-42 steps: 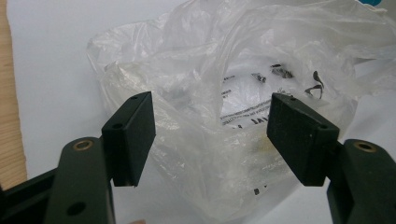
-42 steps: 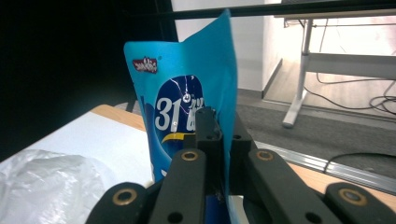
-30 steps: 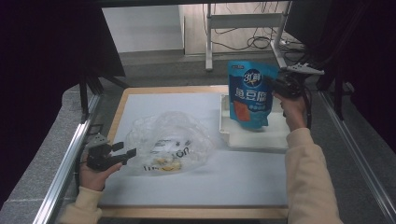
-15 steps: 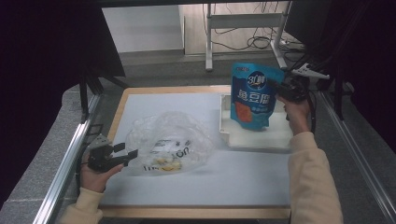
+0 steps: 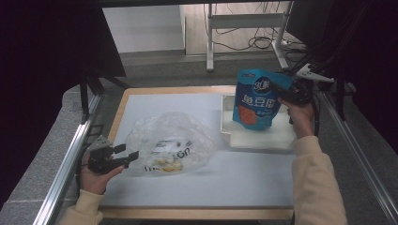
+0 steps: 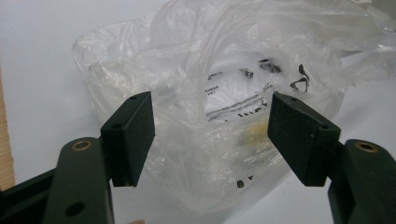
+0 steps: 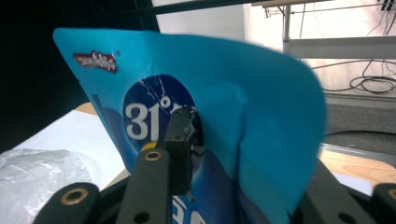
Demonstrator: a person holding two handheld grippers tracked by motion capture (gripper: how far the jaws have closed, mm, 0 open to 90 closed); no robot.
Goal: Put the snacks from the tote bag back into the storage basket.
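so the right gripper (image 5: pixel 287 92) has the blue snack pouch (image 5: pixel 256 99) upright over the white tray (image 5: pixel 253 139) at the far right of the tabletop (image 5: pixel 164 105). its fingers have just been opening, the pouch's top edge between them with the left finger (image 7: pixel 180 140) on the print, so i'd call it mid-release. the left gripper (image 5: pixel 123 157) waits with fingers spread wide, holding nothing, at the near-left edge of the clear plastic bag (image 5: pixel 171 143). next up is probably backing the right one off cleanly without tipping the pouch.
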